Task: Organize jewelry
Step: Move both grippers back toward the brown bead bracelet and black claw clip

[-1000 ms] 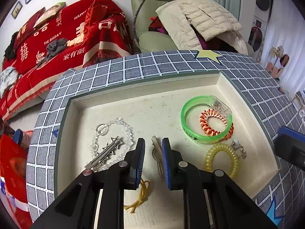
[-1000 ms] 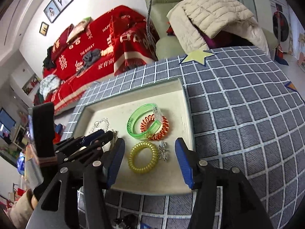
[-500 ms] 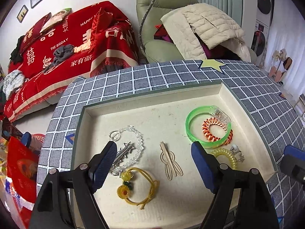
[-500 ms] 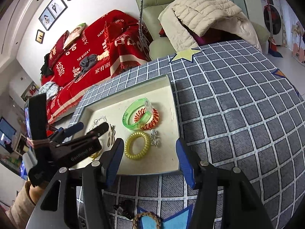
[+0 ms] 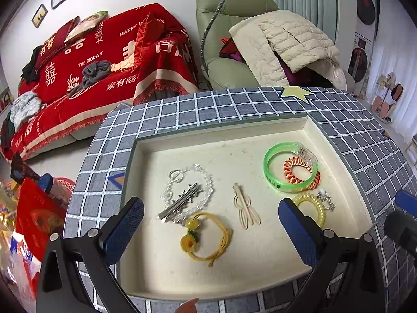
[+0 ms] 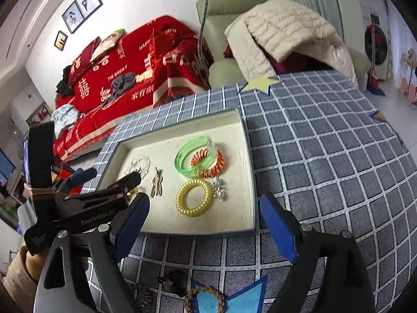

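Observation:
A cream tray (image 5: pixel 221 135) (image 6: pixel 249 182) on the checked cloth holds jewelry: a green bangle (image 5: pixel 271 172) (image 6: pixel 182 156) over an orange coil tie (image 5: pixel 297 169) (image 6: pixel 211 167), a yellow coil tie (image 5: pixel 312 206) (image 6: pixel 194 198), a silver charm (image 5: pixel 327 200) (image 6: pixel 219 187), a beige hair clip (image 5: pixel 245 208) (image 6: pixel 156 182), a clear bead bracelet (image 5: pixel 200 182) (image 6: pixel 140 164) under a silver clip (image 5: pixel 182 203), and a yellow cord bracelet (image 5: pixel 208 237). My left gripper (image 5: pixel 211 224) is open and empty above the tray's near side. My right gripper (image 6: pixel 204 224) is open and empty over the tray's front edge.
A braided bracelet (image 6: pixel 204 297) and dark beaded pieces (image 6: pixel 169 284) lie on the cloth in front of the tray. A red-covered sofa (image 5: pixel 91 65) and a green armchair with a quilted jacket (image 5: pixel 286 39) stand behind the table.
My left gripper opened, let go of the beige hair clip in the tray and drew back and up. The yellow cord bracelet came into view. My right gripper drew back from the tray.

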